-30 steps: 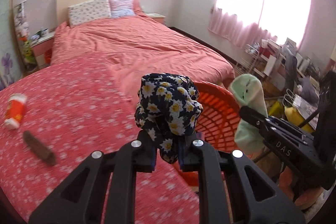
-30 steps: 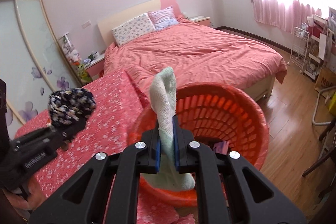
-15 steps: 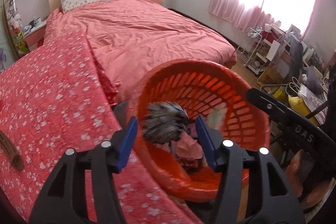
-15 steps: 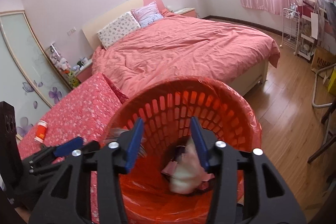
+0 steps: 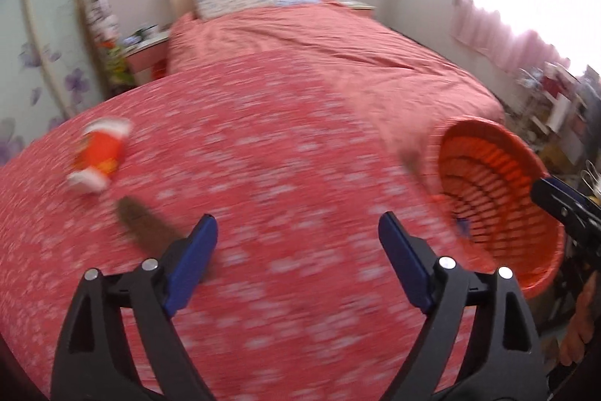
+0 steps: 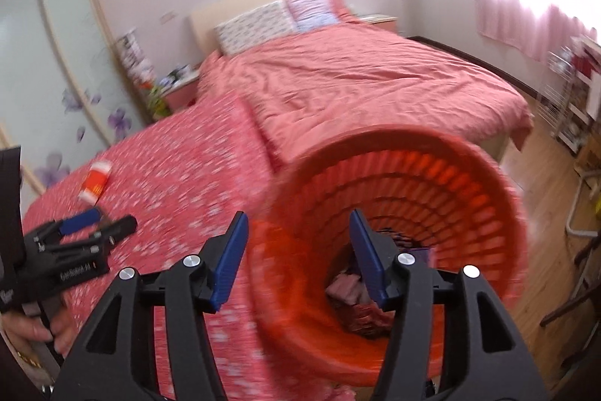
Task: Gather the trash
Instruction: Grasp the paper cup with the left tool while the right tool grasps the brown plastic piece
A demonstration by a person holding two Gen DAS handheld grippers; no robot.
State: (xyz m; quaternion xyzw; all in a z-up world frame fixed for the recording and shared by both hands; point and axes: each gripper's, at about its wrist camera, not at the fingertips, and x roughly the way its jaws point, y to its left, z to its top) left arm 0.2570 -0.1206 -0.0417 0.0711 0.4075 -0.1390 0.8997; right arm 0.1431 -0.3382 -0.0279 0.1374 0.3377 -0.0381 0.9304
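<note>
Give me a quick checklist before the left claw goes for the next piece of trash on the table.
1. Left claw open and empty: ok.
2. Right claw open and empty: ok.
3. Cup lying on the tablecloth, in view: ok.
4. Brown item near the left claw's left finger; what it is: cannot tell, blurred.
5. Basket at the table edge, open side reachable: ok.
6. Image sharp enough to aim: not ok.

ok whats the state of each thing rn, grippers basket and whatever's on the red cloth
left gripper: open, empty, over the red cloth
right gripper: open, empty, at the basket's rim
basket: upright beside the cloth, trash in the bottom
cup: lying on its side on the cloth
brown piece: lying flat on the cloth, blurred, partly behind a left finger
</note>
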